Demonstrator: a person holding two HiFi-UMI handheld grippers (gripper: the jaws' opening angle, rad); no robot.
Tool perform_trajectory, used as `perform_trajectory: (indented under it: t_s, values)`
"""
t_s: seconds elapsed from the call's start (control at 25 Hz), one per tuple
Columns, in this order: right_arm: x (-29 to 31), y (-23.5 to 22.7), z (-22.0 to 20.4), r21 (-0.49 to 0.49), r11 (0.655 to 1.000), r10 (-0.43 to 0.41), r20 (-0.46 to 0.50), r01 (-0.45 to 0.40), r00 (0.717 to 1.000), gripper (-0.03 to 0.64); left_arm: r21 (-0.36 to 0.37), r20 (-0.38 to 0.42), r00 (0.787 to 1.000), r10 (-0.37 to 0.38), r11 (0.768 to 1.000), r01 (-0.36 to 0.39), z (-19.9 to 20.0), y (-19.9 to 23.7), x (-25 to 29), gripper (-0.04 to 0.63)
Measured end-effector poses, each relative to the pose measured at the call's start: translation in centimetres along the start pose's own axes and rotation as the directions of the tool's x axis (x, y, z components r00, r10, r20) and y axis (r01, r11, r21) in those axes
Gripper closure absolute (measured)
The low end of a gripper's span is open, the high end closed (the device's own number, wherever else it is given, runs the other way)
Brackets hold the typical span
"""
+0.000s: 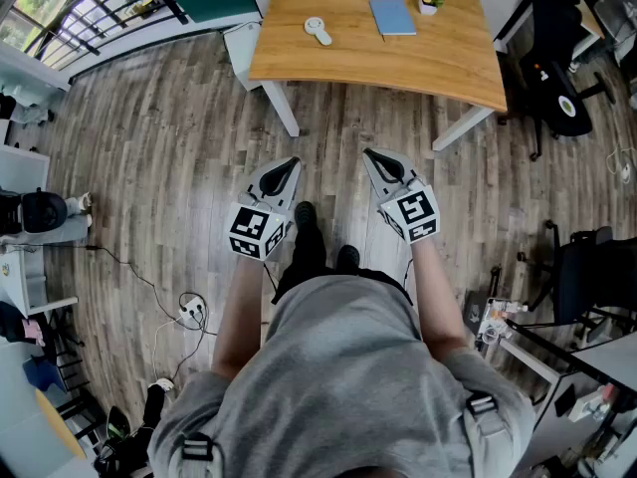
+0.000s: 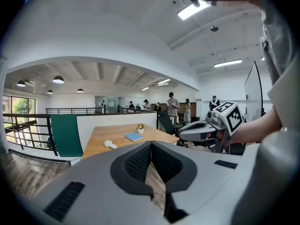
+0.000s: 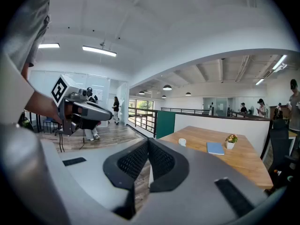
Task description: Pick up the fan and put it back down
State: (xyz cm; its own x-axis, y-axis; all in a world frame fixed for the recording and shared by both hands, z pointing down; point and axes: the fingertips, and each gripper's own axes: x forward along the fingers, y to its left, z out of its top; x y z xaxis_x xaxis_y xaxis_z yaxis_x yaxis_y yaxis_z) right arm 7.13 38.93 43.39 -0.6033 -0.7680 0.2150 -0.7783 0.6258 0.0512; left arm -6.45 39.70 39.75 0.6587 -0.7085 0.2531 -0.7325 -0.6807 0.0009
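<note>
The fan [image 1: 318, 30] is a small white hand-held one, lying on the wooden table [image 1: 378, 68] near its left end. It also shows as the fan [image 2: 110, 145] and the fan [image 3: 182, 142] in the two gripper views. My left gripper [image 1: 290, 164] and right gripper [image 1: 369, 153] hang side by side over the wooden floor, well short of the table, both pointing toward it. The left gripper [image 2: 151, 144] is shut with nothing between its fingers. The right gripper [image 3: 148, 140] is shut and empty too.
A blue notebook [image 1: 392, 16] and a small potted plant [image 1: 430, 0] sit on the table right of the fan. Black office chairs [image 1: 552, 58] stand at the right. Cables and a socket [image 1: 189, 310] lie on the floor at the left. A railing [image 1: 90, 8] runs at the far left.
</note>
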Motion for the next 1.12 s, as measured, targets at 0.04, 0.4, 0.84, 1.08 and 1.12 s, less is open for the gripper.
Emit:
perform_trajectory:
  t_s: [0.04,0.4,0.84,1.08,1.12]
  values:
    - [0.0,-0.1,-0.1,0.0,1.0,0.001,0.0,-0.001,1.0,0.614,-0.001,0.0,1.0,-0.001,1.0,0.001,-0.1,-0.1,0.1,0.575]
    - [0.4,-0.5,-1.1,0.019,1.0,-0.005,-0.026,0.006,1.0,0.613,0.005,-0.008,1.0,-0.004,1.0,0.004,-0.4,0.3,0.3,0.575]
    - [0.9,-0.2,-0.7,0.016,1.0,-0.01,-0.014,0.01,1.0,0.612,0.014,-0.01,1.0,-0.009,1.0,0.009,-0.3,0.9,-0.1,0.575]
    - [1.4,-0.2,-0.2,0.013,1.0,-0.01,-0.004,0.01,1.0,0.612,0.021,-0.007,1.0,-0.013,1.0,0.013,-0.2,1.2,-0.1,0.574]
    - [1.4,-0.1,-0.1,0.013,1.0,-0.009,-0.003,0.009,1.0,0.612,0.022,-0.007,1.0,-0.013,1.0,0.013,-0.3,1.2,-0.2,0.574]
